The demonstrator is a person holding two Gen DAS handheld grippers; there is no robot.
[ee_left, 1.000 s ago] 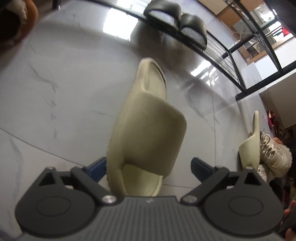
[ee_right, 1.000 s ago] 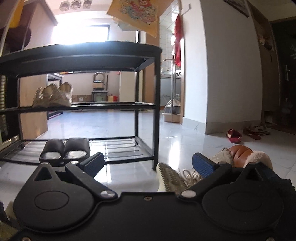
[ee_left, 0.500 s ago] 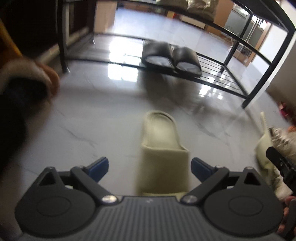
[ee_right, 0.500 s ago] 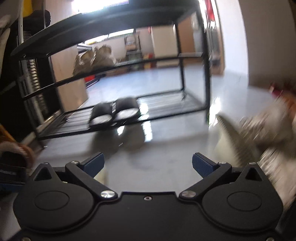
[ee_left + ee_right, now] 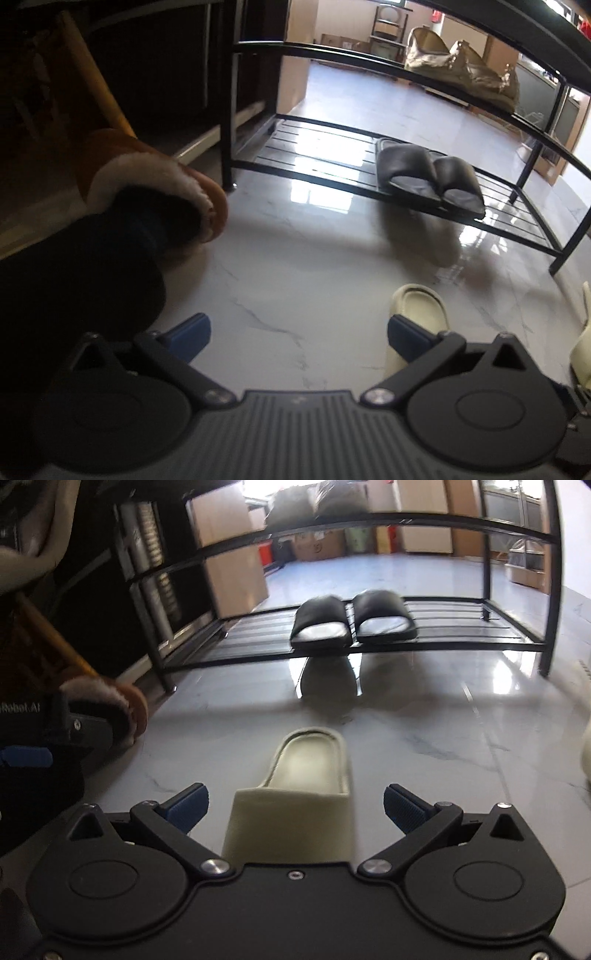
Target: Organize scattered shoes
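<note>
A beige slide sandal (image 5: pixel 299 797) lies on the marble floor, its toe strap between the open fingers of my right gripper (image 5: pixel 295 806). In the left wrist view the same sandal (image 5: pixel 419 306) lies partly behind the right finger of my open, empty left gripper (image 5: pixel 297 338), which hovers over bare floor. A brown fur-lined slipper (image 5: pixel 159 188) sits at the left; it also shows in the right wrist view (image 5: pixel 114 709). A second beige sandal (image 5: pixel 581 350) stands at the right edge.
A black metal shoe rack (image 5: pixel 332 166) stands ahead, with a pair of black slippers (image 5: pixel 428 173) on its bottom shelf and tan shoes (image 5: pixel 458 62) on the middle shelf. Dark furniture is at the far left.
Both grippers swung left. The beige sandal shifted from between my left fingers to its right side, and came between my right fingers. The sneakers left the right view.
</note>
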